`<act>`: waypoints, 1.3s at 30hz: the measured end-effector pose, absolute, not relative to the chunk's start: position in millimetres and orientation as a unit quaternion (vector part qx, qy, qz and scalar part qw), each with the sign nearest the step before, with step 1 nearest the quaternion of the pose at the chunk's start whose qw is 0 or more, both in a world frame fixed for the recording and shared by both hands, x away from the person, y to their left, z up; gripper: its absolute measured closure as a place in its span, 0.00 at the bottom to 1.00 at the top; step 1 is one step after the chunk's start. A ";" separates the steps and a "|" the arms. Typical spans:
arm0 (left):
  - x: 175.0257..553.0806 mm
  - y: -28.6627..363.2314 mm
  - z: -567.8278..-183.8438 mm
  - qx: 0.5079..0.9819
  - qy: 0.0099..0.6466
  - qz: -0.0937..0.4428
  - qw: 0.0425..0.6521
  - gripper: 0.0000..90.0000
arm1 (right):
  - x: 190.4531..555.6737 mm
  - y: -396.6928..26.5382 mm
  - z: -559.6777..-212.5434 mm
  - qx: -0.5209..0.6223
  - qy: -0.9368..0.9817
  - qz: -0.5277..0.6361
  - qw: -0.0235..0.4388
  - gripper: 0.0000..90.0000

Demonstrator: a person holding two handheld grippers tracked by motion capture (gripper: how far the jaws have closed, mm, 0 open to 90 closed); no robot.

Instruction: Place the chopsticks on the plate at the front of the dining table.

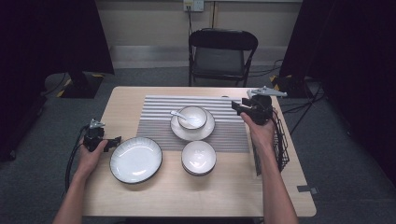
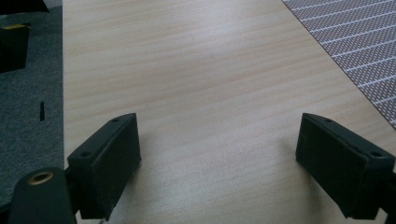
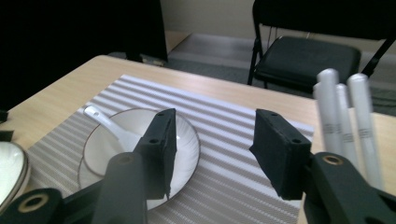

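Note:
My left gripper (image 1: 115, 141) rests low at the table's left edge, just left of a large white plate (image 1: 136, 159). In the left gripper view its jaws (image 2: 219, 163) stand wide open over bare wood. My right gripper (image 1: 236, 107) hovers at the far right of the striped placemat (image 1: 224, 133), pointing left toward a white bowl (image 1: 192, 116) that sits on a saucer with a white spoon (image 1: 178, 114) in it. In the right gripper view the open jaws (image 3: 212, 149) have only the mat between them; the bowl (image 3: 112, 149) and spoon (image 3: 100, 119) lie behind the left jaw.
A stack of white bowls (image 1: 199, 157) stands at the mat's near edge. A black wire basket (image 1: 280, 140) sits on the table's right side, and several white upright handles (image 3: 345, 116) stand close beside the right jaw. A black folding chair (image 1: 222, 53) faces the far edge.

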State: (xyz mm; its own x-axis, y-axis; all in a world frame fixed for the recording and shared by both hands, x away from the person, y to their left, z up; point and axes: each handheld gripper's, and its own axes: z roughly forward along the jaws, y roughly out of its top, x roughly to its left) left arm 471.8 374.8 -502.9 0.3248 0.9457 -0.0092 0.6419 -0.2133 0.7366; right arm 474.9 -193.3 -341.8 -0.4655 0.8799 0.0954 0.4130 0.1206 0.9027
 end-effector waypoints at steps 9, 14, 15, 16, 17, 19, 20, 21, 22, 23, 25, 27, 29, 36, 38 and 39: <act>471.9 374.8 -502.9 0.744 0.533 0.230 0.330 0.15 | 476.1 -208.8 -340.5 0.467 0.706 0.473 0.244 0.58; 471.8 374.9 -502.9 0.745 0.533 0.231 0.329 0.15 | 477.7 -222.0 -340.4 0.484 0.703 0.463 0.238 0.48; 471.9 374.6 -503.0 0.744 0.534 0.231 0.330 0.15 | 478.8 -223.6 -340.9 0.486 0.705 0.461 0.236 0.46; 471.8 374.7 -503.0 0.744 0.534 0.231 0.330 0.15 | 479.6 -225.6 -341.8 0.486 0.704 0.460 0.237 0.44; 471.9 374.7 -502.9 0.744 0.534 0.230 0.330 0.15 | 480.6 -227.2 -342.7 0.492 0.703 0.458 0.233 0.41; 471.9 374.8 -502.9 0.744 0.533 0.231 0.329 0.15 | 482.7 -229.8 -344.5 0.495 0.702 0.458 0.227 0.39; 471.9 374.8 -502.9 0.744 0.533 0.231 0.329 0.15 | 483.4 -230.4 -345.1 0.497 0.703 0.455 0.229 0.38; 471.8 374.8 -502.9 0.744 0.534 0.230 0.330 0.15 | 484.6 -231.0 -345.9 0.498 0.703 0.454 0.226 0.36; 471.9 374.7 -502.9 0.744 0.534 0.230 0.330 0.15 | 485.7 -231.6 -346.4 0.500 0.703 0.454 0.223 0.35; 471.9 374.7 -503.0 0.744 0.534 0.231 0.330 0.15 | 486.7 -232.0 -347.2 0.500 0.703 0.453 0.223 0.33; 471.9 374.7 -503.0 0.744 0.534 0.231 0.330 0.15 | 488.0 -231.5 -348.4 0.502 0.704 0.450 0.222 0.32; 471.9 374.7 -502.9 0.744 0.534 0.230 0.330 0.15 | 489.2 -230.5 -349.7 0.502 0.706 0.446 0.225 0.31; 471.8 374.7 -502.9 0.744 0.534 0.230 0.329 0.15 | 489.9 -230.4 -350.9 0.501 0.707 0.445 0.224 0.39; 471.8 374.8 -502.9 0.744 0.533 0.230 0.330 0.15 | 492.5 -229.4 -352.8 0.508 0.704 0.439 0.233 0.48; 471.8 374.8 -502.9 0.744 0.534 0.230 0.330 0.15 | 493.9 -228.7 -353.0 0.509 0.705 0.435 0.233 0.48; 471.9 374.8 -502.9 0.744 0.533 0.230 0.330 0.15 | 494.3 -228.8 -353.1 0.509 0.704 0.437 0.232 0.49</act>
